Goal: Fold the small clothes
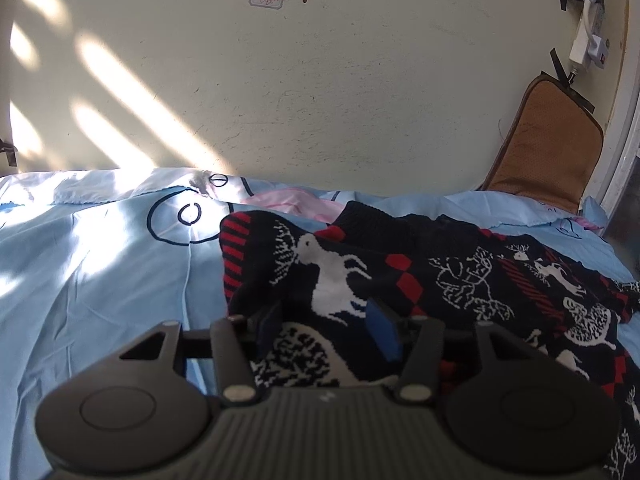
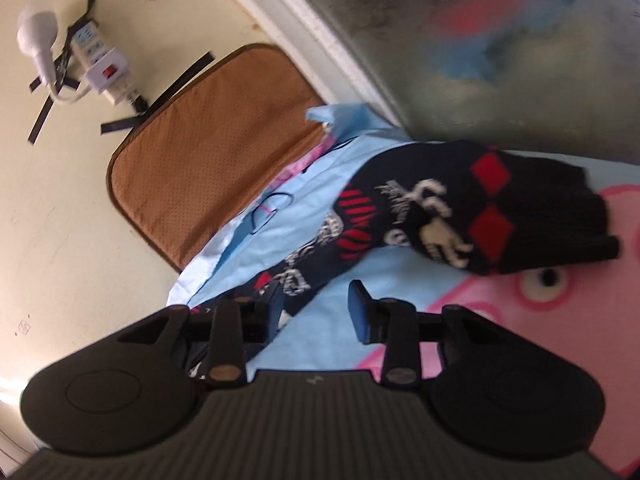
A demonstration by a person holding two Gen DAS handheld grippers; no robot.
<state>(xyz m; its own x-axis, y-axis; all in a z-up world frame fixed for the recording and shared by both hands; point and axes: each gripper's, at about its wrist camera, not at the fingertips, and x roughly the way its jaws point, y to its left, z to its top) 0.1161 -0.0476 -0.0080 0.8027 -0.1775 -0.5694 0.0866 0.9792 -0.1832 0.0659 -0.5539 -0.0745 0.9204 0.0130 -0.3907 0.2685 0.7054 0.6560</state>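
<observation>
A small dark navy knit sweater (image 1: 420, 276) with white reindeer and red diamonds lies rumpled on the light blue bedsheet (image 1: 100, 280). My left gripper (image 1: 326, 326) hovers low over its near part with jaws apart, nothing held. In the right wrist view the sweater (image 2: 460, 208) stretches from a sleeve at the right down to my right gripper (image 2: 316, 308), which is open. Its left finger (image 2: 272, 308) lies against the sweater's edge and its right finger (image 2: 360, 312) is over bare sheet.
A cream wall (image 1: 320, 80) rises behind the bed. A brown padded cushion (image 1: 548, 144) leans against it at the right, with a taped power strip (image 2: 104, 68) above. A pink cartoon print (image 2: 540, 292) covers the sheet at right. A window frame (image 2: 312, 40) borders the bed.
</observation>
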